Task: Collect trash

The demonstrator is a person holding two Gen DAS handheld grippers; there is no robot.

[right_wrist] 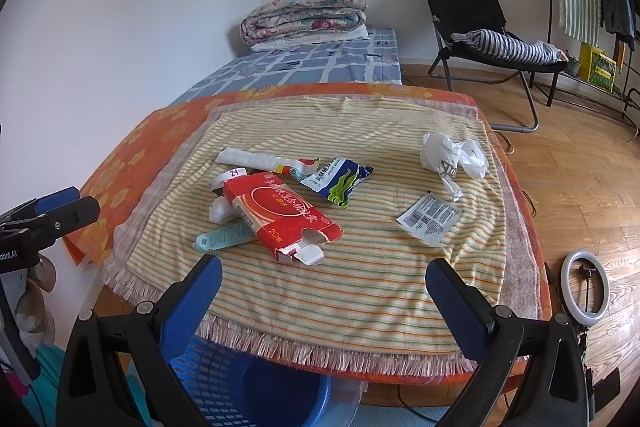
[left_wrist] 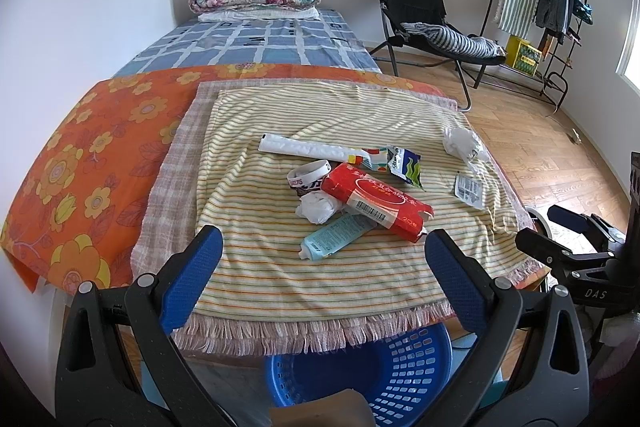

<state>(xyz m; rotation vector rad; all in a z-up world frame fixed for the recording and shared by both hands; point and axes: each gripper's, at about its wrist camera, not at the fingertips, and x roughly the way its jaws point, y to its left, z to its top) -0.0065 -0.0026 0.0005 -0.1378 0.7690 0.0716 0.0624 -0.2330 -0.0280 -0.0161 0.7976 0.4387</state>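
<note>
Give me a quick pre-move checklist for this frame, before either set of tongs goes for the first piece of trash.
1. Left tongs open and empty: ok.
2. Right tongs open and empty: ok.
3. Blue basket in place below the table's near edge: ok.
4. Red carton free to lift: not ok for the light blue tube, which lies partly under it.
5. Loose pieces apart from the pile, white plastic bag and flat sachet: ok.
6. Whether the basket already holds trash: cannot tell.
</note>
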